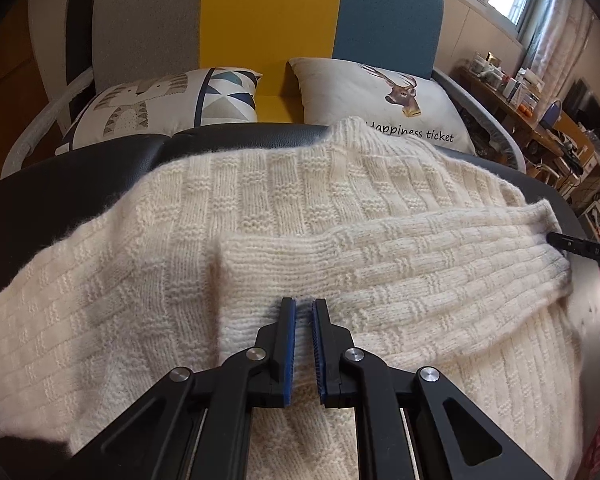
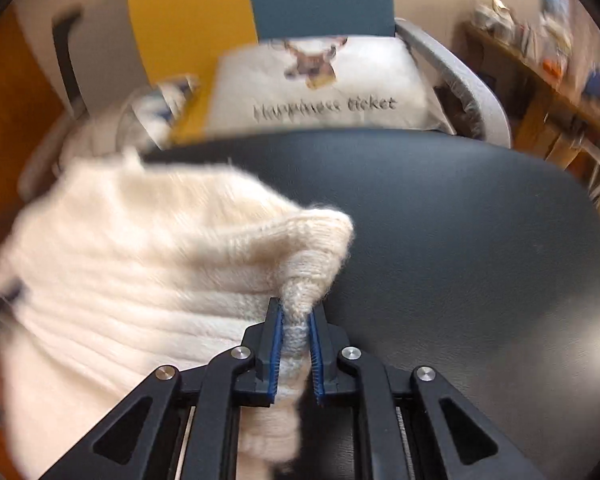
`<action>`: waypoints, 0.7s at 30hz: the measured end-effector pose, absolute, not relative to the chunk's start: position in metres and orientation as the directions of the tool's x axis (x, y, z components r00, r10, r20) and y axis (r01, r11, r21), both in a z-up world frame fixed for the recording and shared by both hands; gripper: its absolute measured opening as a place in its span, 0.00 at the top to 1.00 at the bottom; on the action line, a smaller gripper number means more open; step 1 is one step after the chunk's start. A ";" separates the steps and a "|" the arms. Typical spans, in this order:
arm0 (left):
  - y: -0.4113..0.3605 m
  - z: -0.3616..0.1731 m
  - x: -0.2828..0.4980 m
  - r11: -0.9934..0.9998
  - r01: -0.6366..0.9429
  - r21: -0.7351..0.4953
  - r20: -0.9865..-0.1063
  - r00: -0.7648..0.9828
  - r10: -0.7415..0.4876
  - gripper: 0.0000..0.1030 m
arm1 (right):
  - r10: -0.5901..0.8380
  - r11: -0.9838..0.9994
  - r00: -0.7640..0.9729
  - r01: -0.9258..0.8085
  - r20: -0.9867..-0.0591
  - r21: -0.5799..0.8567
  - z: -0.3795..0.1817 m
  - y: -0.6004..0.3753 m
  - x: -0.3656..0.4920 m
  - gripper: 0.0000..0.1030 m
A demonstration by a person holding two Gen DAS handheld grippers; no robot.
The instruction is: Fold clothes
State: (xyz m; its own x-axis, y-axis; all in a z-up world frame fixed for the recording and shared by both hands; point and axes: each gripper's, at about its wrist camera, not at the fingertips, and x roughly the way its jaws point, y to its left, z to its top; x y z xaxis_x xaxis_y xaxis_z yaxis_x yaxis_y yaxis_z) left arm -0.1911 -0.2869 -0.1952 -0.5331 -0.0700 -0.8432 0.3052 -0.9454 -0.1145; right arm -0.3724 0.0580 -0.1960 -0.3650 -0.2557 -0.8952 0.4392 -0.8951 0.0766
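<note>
A cream knitted sweater (image 1: 284, 200) lies spread on a black padded surface (image 1: 80, 176), with one sleeve folded across its body. My left gripper (image 1: 304, 304) sits low over the near part of that sleeve, its blue pads close together with knit pinched between them. In the right wrist view, my right gripper (image 2: 296, 312) is shut on a bunched fold at the sweater's (image 2: 132, 248) right end, which stands up in a peak. A black finger (image 1: 568, 245) of the right gripper shows at the sweater's right edge in the left wrist view.
Bare black surface (image 2: 460, 240) stretches to the right of the sweater. Behind it are two pillows, one patterned (image 1: 160, 100) and one with a deer print (image 1: 380, 96). A cluttered wooden shelf (image 1: 540, 112) stands at the far right.
</note>
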 end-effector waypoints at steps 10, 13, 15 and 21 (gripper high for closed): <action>-0.317 -0.174 -0.175 -0.860 0.371 -0.350 -0.787 -0.614 0.055 0.84 | -0.322 -0.920 -0.514 0.370 -0.795 0.134 -0.141 0.066 -0.352 0.74; -0.327 -0.166 -0.162 -0.834 0.387 -0.395 -0.769 -0.636 0.069 0.84 | -0.442 -0.870 -0.480 0.436 -0.758 0.231 -0.126 0.045 -0.331 0.73; -0.332 -0.164 -0.153 -0.827 0.414 -0.380 -0.772 -0.635 0.037 0.84 | -0.489 -0.833 -0.434 0.488 -0.757 0.259 -0.127 0.016 -0.315 0.73; -0.340 -0.156 -0.126 -0.828 0.522 -0.205 -0.810 -0.566 -0.156 0.84 | -0.382 -0.819 -0.278 0.543 -0.881 0.184 -0.181 -0.076 -0.288 0.73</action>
